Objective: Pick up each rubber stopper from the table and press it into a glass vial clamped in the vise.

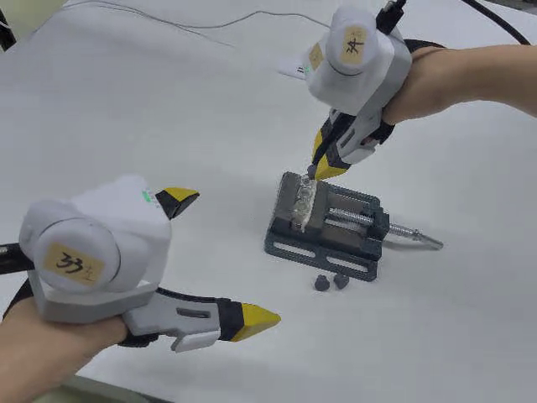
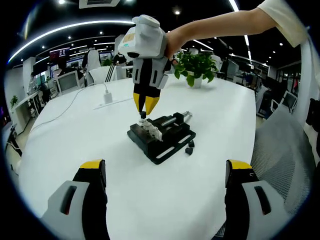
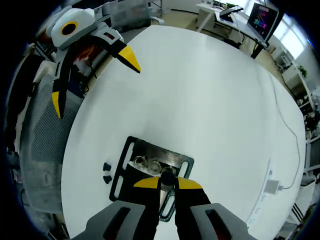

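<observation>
**Item 1. Left gripper** (image 1: 228,256). Nearest the person, at the lower left of the head view. Jaws spread wide and holding nothing, well apart from the work, pointed toward it.

**Item 2. Loose rubber stoppers** (image 1: 331,283). Two small dark plugs on the bench (image 1: 168,109), side by side and just beside the near edge of the vise base. Awaiting pickup.

**Item 3. Vise** (image 1: 323,250). Dark metal, flat on the bench, screw handle pointing away to the right. It clamps a short row of glass vials (image 1: 304,203), upright with mouths up. The exact count is hard to read.

**Item 4. Right gripper** (image 1: 319,172). Pointed steeply down over the vials. Jaws pressed nearly together, pinching a dark stopper (image 3: 167,178) at the yellow tips. The stopper sits at or just above one vial's mouth; contact cannot be confirmed.

**Item 5. White plug and cable** (image 1: 294,67). At the far side of the bench, clear of the work.

**Handling note (judgement).** The step in hand is seating the held stopper.
- Centre it over the mouth, using the right gripper view.
- Keep it square to the vial and push straight down along the vial's axis.
- Use steady, modest force: a tilted push could jam the stopper or load the glass sideways.
- Release only once it sits flush.
</observation>
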### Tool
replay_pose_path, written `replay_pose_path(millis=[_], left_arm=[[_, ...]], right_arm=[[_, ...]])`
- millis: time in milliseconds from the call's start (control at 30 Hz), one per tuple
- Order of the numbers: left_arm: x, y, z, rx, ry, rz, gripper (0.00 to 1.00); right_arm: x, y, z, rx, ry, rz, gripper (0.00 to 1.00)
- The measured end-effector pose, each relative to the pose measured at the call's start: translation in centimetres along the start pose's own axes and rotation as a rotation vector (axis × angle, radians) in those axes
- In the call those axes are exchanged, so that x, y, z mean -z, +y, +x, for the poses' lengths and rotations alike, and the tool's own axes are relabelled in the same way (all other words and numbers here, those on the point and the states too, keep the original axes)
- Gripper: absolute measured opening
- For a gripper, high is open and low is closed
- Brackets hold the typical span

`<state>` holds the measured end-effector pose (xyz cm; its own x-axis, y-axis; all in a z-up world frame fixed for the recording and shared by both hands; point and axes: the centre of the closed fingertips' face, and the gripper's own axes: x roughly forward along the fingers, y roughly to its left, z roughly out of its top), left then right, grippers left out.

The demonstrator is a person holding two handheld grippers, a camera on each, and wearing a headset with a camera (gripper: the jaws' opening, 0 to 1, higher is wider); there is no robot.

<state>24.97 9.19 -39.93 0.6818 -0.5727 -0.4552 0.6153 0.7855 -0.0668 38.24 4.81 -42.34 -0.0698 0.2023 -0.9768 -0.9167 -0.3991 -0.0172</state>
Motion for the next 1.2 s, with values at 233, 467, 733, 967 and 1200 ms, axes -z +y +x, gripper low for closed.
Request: replay_pose_path(millis=[233,467,733,967,1200], left_arm=[[0.1,-0.3,0.2,0.002,0.007,-0.008,0.99],[0.2,-0.5,0.4,0.008,0.011,-0.009,0.99],[0.3,-0.8,0.5,0.012,0.012,-0.012,0.98],[0.5,-1.0,0.5,0.014,0.013,-0.016,0.98],[0.6,-1.1,0.6,0.020,0.015,-0.014,0.97]], right_arm=[[0.0,0.7,0.1,-0.003,0.000,0.004,0.06],[-0.1,0.8,0.0,-0.003,-0.003,0.007,0.06],[0.3,0.6,0.2,-0.005,-0.002,0.019,0.06],[0.4,0.6,0.3,-0.013,0.012,0.023,0.06],[0.5,0.4,0.5,-0.012,0.022,0.078,0.05]])
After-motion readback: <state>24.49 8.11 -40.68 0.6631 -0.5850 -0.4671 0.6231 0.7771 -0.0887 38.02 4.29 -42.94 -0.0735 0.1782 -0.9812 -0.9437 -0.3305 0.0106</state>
